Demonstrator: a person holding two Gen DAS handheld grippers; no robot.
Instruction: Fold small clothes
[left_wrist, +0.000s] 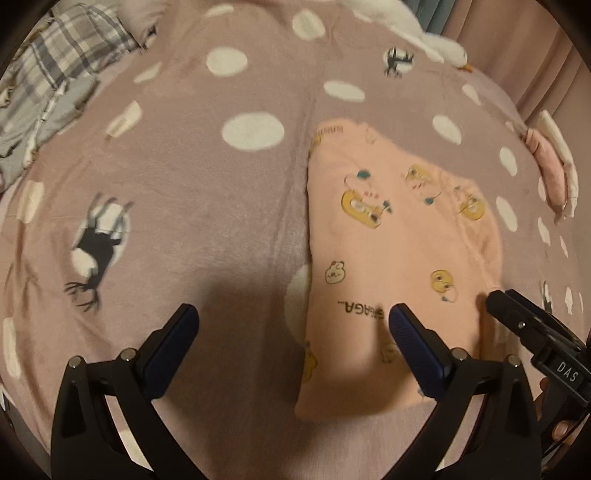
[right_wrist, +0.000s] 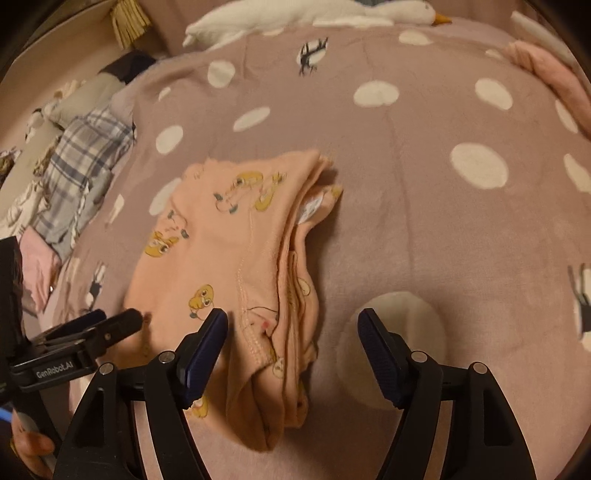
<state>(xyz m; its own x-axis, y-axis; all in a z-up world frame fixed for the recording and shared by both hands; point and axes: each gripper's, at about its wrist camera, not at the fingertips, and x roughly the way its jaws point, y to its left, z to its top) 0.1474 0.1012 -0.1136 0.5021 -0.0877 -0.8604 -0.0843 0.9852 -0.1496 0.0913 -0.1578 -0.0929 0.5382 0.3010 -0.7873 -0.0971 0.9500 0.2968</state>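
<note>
garment label (right_wrist: 312, 206), right view only

"DAS" on right claw (left_wrist: 496, 301), "GenRobot.AI" on left claw (right_wrist: 110, 320).

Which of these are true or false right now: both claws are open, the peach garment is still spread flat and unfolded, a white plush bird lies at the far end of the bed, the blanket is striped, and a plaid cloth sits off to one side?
1. Both claws are open. True: the left claw and the right claw stand wide, gripping nothing.
2. The peach garment is spread flat and unfolded. False: it lies folded into a compact stack, layered edges showing.
3. A white plush bird lies at the far end. True.
4. The blanket is striped. False: it is mauve with white dots and dark deer figures.
5. A plaid cloth sits to one side. True: it is bunched at the blanket's edge.
</note>
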